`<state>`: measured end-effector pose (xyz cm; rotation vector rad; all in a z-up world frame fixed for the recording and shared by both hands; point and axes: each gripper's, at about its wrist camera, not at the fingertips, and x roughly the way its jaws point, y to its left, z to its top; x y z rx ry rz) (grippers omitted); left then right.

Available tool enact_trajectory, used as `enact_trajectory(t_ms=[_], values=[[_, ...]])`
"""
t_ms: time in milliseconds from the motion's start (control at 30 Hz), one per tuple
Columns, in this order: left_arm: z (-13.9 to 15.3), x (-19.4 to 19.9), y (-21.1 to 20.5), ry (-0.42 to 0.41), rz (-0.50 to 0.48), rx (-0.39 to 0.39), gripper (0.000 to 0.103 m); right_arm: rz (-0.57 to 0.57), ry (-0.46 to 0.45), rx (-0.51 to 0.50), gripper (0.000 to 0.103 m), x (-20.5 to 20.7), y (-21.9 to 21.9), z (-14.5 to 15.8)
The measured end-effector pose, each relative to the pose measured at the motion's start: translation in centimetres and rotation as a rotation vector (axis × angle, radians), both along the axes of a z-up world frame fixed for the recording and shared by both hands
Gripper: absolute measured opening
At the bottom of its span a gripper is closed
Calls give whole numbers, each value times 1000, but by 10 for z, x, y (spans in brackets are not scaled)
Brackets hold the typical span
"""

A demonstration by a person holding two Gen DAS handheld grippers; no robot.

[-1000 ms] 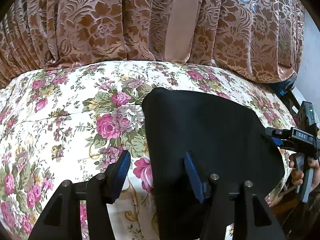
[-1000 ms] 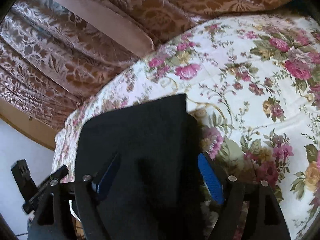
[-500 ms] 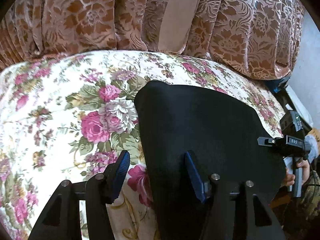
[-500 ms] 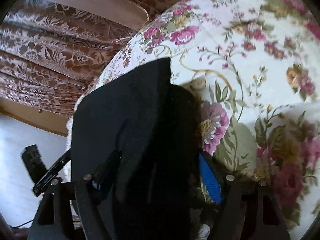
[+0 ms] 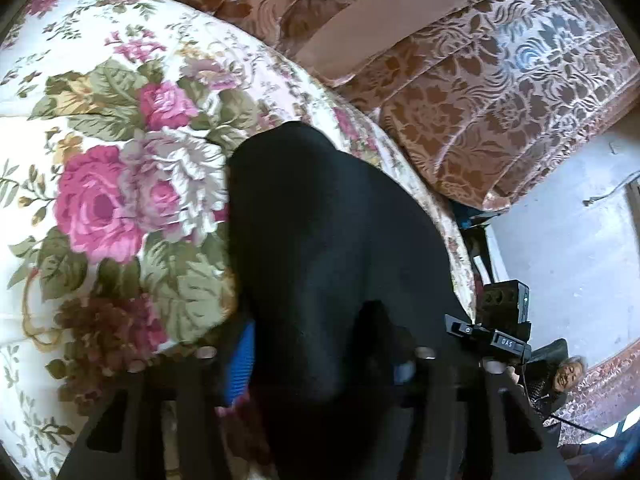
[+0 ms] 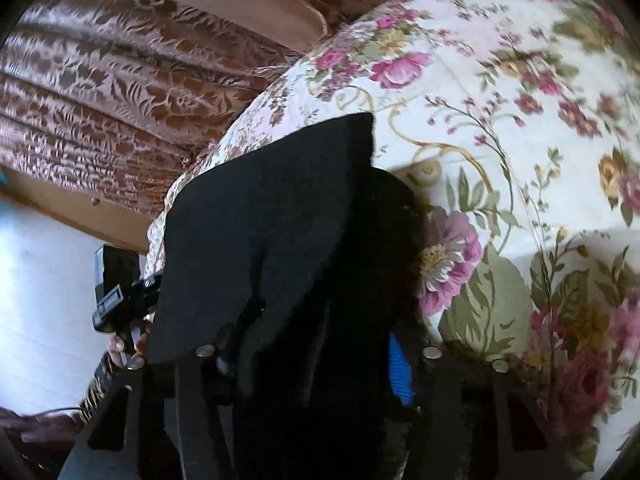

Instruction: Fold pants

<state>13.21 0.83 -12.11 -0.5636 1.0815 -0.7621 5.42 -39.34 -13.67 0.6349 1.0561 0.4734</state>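
Note:
The black pants (image 5: 332,240) lie on the floral bedspread (image 5: 100,152); they also show in the right wrist view (image 6: 272,220). My left gripper (image 5: 320,364) is low over the near edge of the pants, jaws still spread wide with the cloth bunched between the blue pads (image 5: 240,364). My right gripper (image 6: 312,364) is likewise down on the pants' near edge, jaws wide, black cloth heaped between the fingers. Each gripper shows in the other's view, at the pants' side.
Brown patterned curtains (image 5: 480,92) hang behind the bed. The bed's edge drops off to a pale floor (image 5: 560,240) at the right of the left wrist view. A person's face (image 5: 568,376) is low at the right.
Both grippers have dropped down and forward onto the near edge of the pants. The cloth now bunches up between the fingers of each. The jaws have not visibly closed.

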Motion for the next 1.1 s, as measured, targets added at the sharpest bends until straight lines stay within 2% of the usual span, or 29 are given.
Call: enact_trajectory(t_ms=[100,267,400,567,800,900,933,1000,1067,1100], values=[[16,-9,11,-57,11,-55,28,5,-18,-25,43,0,5,11],[60,-20,26,-187,11,-77,26,34,-116,-45,40,-1,16,51],[96,13,41,-270,57,-43,26,63,-204,-51,40,27,32,84],[105,72,53,-289,127,63,27,72,-240,-47,40,96,52,96],[67,141,77,-205,187,181,28,103,-167,-57,41,201,86,75],[34,158,79,-143,220,290,29,95,-114,-70,42,230,94,46],[23,163,79,-111,219,300,29,84,-89,-65,43,236,93,35],[16,163,78,-117,232,309,31,69,-24,-34,48,243,91,6],[18,161,73,-136,237,337,32,61,-63,26,49,235,85,-8],[20,161,71,-136,249,359,36,51,-67,47,49,234,82,-11]])
